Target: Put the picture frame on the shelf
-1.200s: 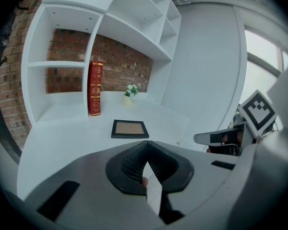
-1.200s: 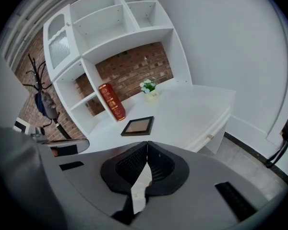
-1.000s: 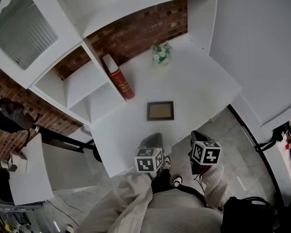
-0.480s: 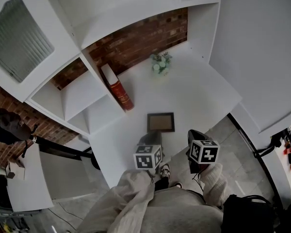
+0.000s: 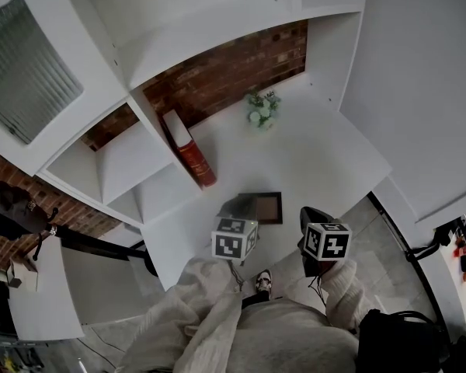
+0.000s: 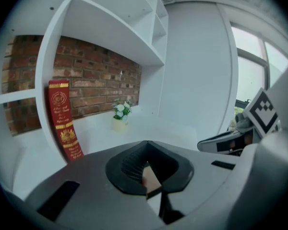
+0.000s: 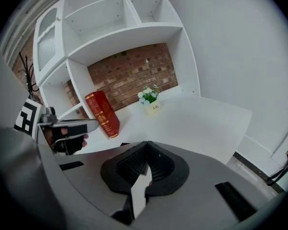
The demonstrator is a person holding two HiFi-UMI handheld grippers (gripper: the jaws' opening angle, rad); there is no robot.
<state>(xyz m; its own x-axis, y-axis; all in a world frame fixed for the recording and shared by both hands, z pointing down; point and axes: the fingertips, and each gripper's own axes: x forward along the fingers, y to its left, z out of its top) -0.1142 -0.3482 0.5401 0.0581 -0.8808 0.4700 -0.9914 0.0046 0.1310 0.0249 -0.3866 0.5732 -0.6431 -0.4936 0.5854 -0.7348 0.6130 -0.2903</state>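
Observation:
The picture frame [image 5: 268, 207], dark-edged with a tan middle, lies flat near the front edge of the white desk [image 5: 326, 154]. My left gripper [image 5: 237, 207] is shut and empty, its tip over the frame's left edge; a sliver of the frame [image 6: 151, 180] shows below its jaws. Also shut and empty, my right gripper [image 5: 311, 219] hangs just right of the frame at the desk's front edge. White shelf compartments [image 5: 124, 158] stand at the left. In their own views the left gripper [image 6: 147, 163] and right gripper [image 7: 147, 164] both point at the brick back wall.
A red book [image 5: 194, 158] leans against the shelf divider, and a small pot of white flowers [image 5: 262, 111] stands at the back of the desk. A white side table [image 5: 39, 301] is at lower left and a dark bag [image 5: 396, 340] on the floor at lower right.
Both grippers have moved forward toward the desk. The left one now overlaps the frame's left edge, where before it was short of it. The frame has not moved.

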